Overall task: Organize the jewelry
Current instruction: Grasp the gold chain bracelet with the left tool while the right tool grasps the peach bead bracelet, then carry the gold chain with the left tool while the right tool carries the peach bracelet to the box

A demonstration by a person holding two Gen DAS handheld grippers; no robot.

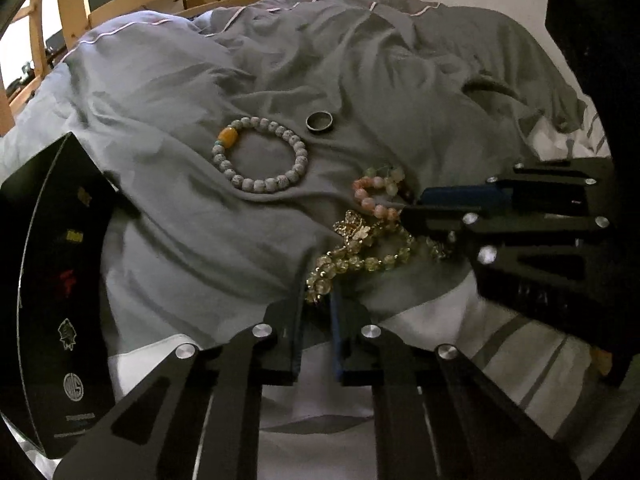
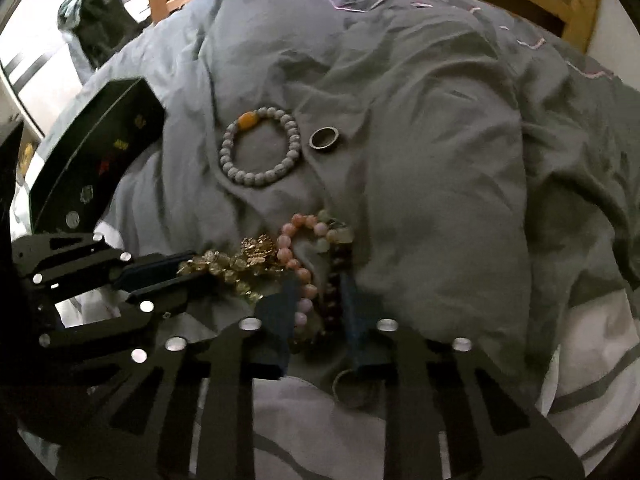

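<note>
Two claws in tangled bracelets [image 1: 372, 256], ring [image 1: 319, 121] apart, box [image 1: 52, 280] left

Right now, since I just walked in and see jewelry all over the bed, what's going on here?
A person with two handheld grippers is sorting tangled bracelets on a grey duvet. The left gripper is closed on the yellow crystal bracelet; the right gripper straddles the pink bead bracelet. A grey bead bracelet and ring lie apart, untouched.

**Jewelry Count**

Four bead bracelets lay out: one grey [image 1: 260, 155] beyond the tongs, one yellow [image 1: 362, 260], one pink [image 2: 298, 264] and one dark [image 2: 333, 280] at their tips. One ring [image 1: 319, 121]. One black box [image 1: 56, 280].
</note>
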